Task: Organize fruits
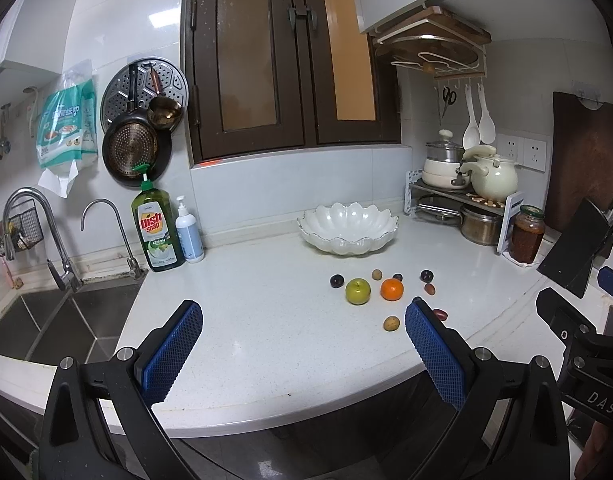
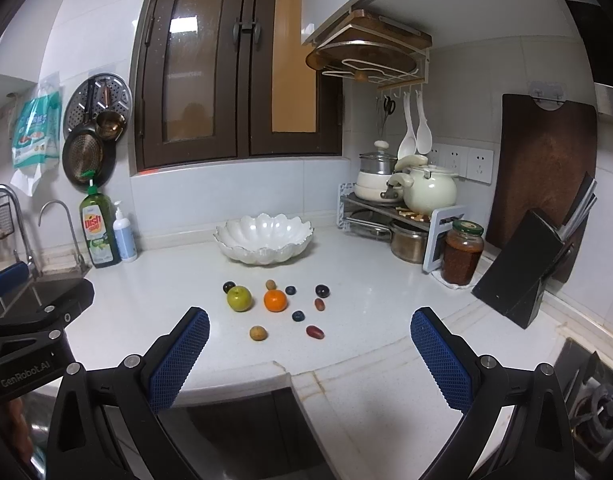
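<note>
An empty white scalloped bowl (image 1: 347, 227) (image 2: 264, 238) stands at the back of the white counter. In front of it lie a green apple (image 1: 357, 291) (image 2: 239, 298), an orange (image 1: 391, 289) (image 2: 275, 301), and several small fruits: dark plums (image 1: 337, 281) (image 2: 321, 290), tan longans (image 1: 391, 323) (image 2: 258, 333) and red dates (image 2: 315, 332). My left gripper (image 1: 304, 322) is open and empty, held above the counter's front edge, short of the fruit. My right gripper (image 2: 310, 330) is open and empty, also near the front edge.
A sink (image 1: 46, 320) with taps lies at the left. Dish soap (image 1: 156, 228) and a pump bottle (image 1: 189, 236) stand by it. A pot rack (image 2: 398, 216), jar (image 2: 462, 252), knife block (image 2: 526, 272) and cutting board (image 2: 546, 168) fill the right. A stove (image 2: 594, 396) is at the right front.
</note>
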A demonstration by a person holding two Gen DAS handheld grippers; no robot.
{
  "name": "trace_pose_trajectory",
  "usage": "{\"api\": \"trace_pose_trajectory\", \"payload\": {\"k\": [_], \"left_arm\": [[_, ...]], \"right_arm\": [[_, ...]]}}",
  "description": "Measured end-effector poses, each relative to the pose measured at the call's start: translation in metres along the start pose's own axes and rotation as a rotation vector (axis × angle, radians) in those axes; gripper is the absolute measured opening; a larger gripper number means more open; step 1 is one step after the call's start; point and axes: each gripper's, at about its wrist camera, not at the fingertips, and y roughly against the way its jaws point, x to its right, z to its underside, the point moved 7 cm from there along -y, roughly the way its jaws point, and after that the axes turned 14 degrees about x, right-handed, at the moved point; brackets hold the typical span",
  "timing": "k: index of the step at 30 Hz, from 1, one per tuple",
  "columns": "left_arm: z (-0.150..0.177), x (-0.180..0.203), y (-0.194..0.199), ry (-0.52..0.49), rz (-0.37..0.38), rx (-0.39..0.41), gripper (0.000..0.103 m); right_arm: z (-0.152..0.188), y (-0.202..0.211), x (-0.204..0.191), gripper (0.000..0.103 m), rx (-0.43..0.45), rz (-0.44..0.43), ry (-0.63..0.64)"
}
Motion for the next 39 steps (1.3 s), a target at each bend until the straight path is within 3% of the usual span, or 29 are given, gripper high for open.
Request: {"api": "trace_pose_trajectory", "payload": {"k": [11,27,39], "left_arm": [[0.005,0.003,-0.008,0.006,0.014,-0.020,0.103],[0.028,0.033,-0.071,-0.027,0.081,-0.110,0.100],[0.060,0.057,-0.135,-0.044,0.161,-0.218,0.091]], "right_arm": [[0.005,-0.007,0.001,0.102,-0.025,0.007,-0.008],[0.025,-0.073,0.017,0.101,-0.113,0.052,0.008],[0.064,-0.141,0.017,0.085,-0.249,0.023,0.005]]}}
